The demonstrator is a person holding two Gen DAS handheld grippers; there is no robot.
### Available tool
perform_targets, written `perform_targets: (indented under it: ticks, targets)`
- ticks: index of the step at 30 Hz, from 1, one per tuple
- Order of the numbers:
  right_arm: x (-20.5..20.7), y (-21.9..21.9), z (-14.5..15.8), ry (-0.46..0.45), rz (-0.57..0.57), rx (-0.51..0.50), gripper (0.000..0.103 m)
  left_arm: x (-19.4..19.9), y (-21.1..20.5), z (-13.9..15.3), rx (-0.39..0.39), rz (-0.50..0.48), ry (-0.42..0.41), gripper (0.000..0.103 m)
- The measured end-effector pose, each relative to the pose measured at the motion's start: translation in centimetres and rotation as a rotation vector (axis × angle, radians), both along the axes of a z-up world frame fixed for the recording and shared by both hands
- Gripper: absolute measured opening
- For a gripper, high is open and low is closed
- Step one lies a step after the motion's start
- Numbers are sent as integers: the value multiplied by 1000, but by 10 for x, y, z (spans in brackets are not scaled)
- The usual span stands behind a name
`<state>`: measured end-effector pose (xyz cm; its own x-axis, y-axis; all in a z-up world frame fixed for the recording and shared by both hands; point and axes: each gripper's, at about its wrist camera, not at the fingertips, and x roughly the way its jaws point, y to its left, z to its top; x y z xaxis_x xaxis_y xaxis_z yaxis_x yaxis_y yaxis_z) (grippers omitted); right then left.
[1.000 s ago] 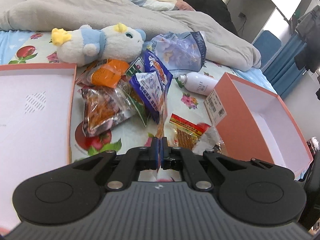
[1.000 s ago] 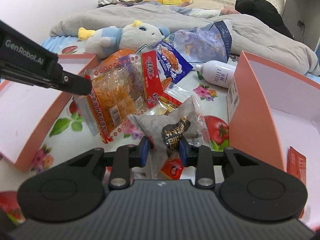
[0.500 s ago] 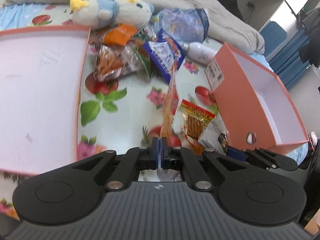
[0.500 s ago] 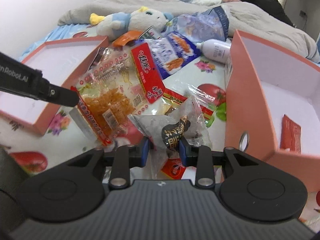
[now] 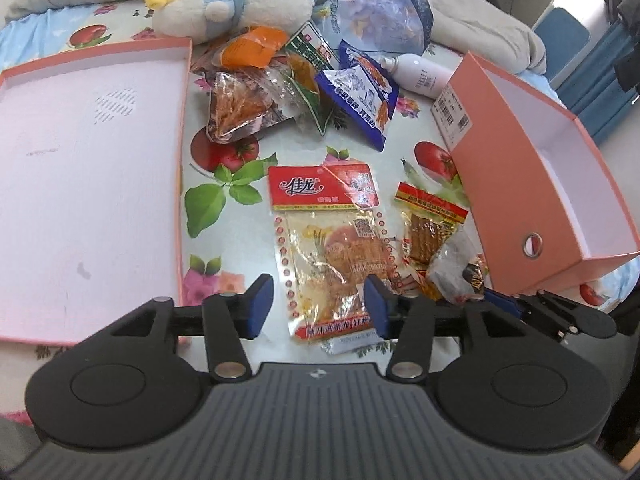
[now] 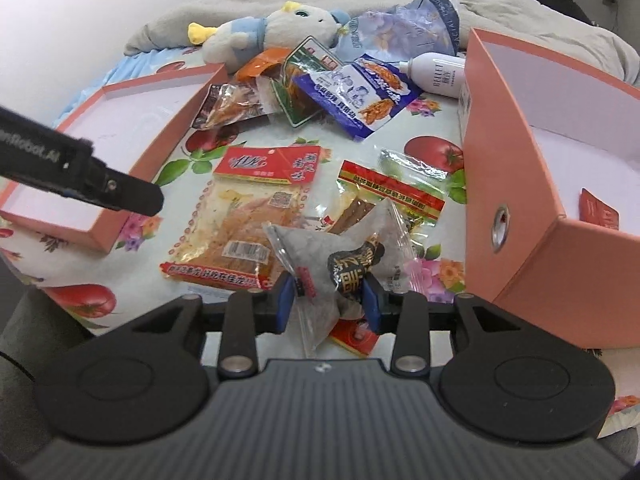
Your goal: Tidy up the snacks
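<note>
The right gripper (image 6: 325,300) is pinching a light, crinkly clear snack bag (image 6: 340,256), probably slippery; the left gripper (image 5: 318,306) is hanging spread, empty, over the flat red-topped packet (image 5: 332,240) mid-bed.

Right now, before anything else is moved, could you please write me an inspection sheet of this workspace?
Surface: bedsheet printed with tomatoes and flowers.
Job's things: red-topped snack pack lies flat between the left gripper's fingers; orange box holds one red packet; box lid lies open side up; blue snack bag and other packets are heaped further back.
Clutter: plush toy, white bottle, grey blanket.
Grippers: left gripper open, holding nothing; right gripper shut on clear snack bag.
Cables: nothing seen.
Surroundings: blue curtain, white wall.
</note>
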<state>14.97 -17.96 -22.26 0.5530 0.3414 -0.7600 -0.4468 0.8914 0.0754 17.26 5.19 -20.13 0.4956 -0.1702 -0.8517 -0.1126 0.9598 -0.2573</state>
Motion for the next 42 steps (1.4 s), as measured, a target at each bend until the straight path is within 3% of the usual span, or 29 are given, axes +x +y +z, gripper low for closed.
perform_targets:
  ticks: [7,8,11,12,18,23,26,30,33,42]
  targets:
    - [-4,-6,-1,-8,-28,24,46,23,-12,-8,34,-17,-1,66]
    - [-5,-7,-1,-12,-32,28,48,25,-13,-10,33,-16,2,66]
    - [-7,-9,2,-28,-43,57,70,30,-17,-13,32,-19,6,66]
    - [-8,-9,3,-34,-38,69,71,30,-17,-14,35,-17,6,66]
    - [-1,-6,-2,-71,-66,104,71,30,-15,-17,32,3,8,66]
    - [6,0,-17,-74,-73,71,72,27,-12,-20,28,17,23,67]
    - [2,9,-22,-106,-29,-7,72,26,-9,-22,30,23,26,68]
    - [0,12,-24,-122,-10,-74,53,26,-7,-22,27,34,25,68]
    - [1,8,-20,-113,-13,-61,46,26,-7,-20,20,36,20,68]
    - [-4,-14,-7,-84,-70,69,45,27,-14,-20,18,13,13,69]
